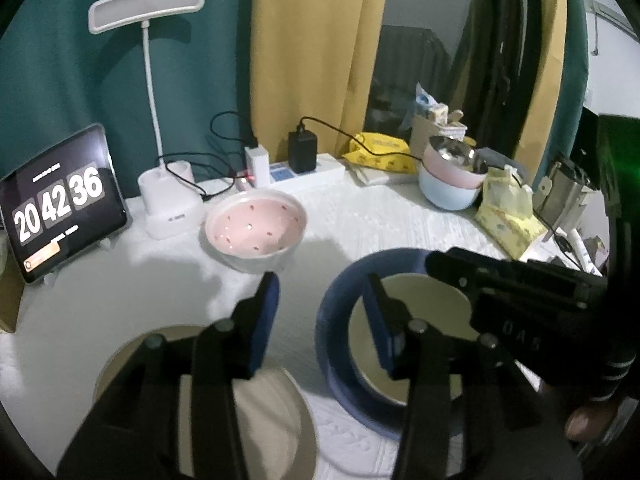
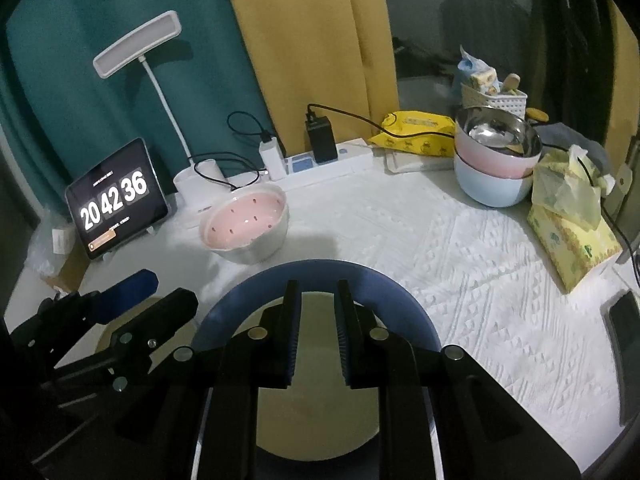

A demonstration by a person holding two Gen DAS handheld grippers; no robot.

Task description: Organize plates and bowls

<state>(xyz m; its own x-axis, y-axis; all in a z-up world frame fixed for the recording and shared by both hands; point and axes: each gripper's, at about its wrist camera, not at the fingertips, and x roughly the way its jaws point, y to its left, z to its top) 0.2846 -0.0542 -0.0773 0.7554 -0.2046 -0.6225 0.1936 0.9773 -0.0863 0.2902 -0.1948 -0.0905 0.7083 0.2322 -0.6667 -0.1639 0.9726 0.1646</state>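
Observation:
A blue-rimmed plate (image 1: 340,320) with a pale centre lies on the white cloth; it also shows in the right wrist view (image 2: 320,276). A cream plate (image 1: 276,412) lies to its left, under my left gripper (image 1: 320,292), which is open and empty above the gap between the two plates. My right gripper (image 2: 318,292) hovers over the blue plate, jaws open a little, holding nothing. A pink bowl with dots (image 1: 256,232) (image 2: 244,228) stands behind. Stacked pink and blue bowls (image 1: 452,180) (image 2: 494,172) with a steel bowl on top stand at the back right.
A tablet clock (image 1: 60,204), a desk lamp (image 1: 168,200), a power strip with chargers (image 1: 304,168) and cables line the back edge. Yellow tissue packs (image 2: 568,240) and a phone (image 2: 624,320) lie at the right. A basket (image 2: 494,98) stands behind the bowls.

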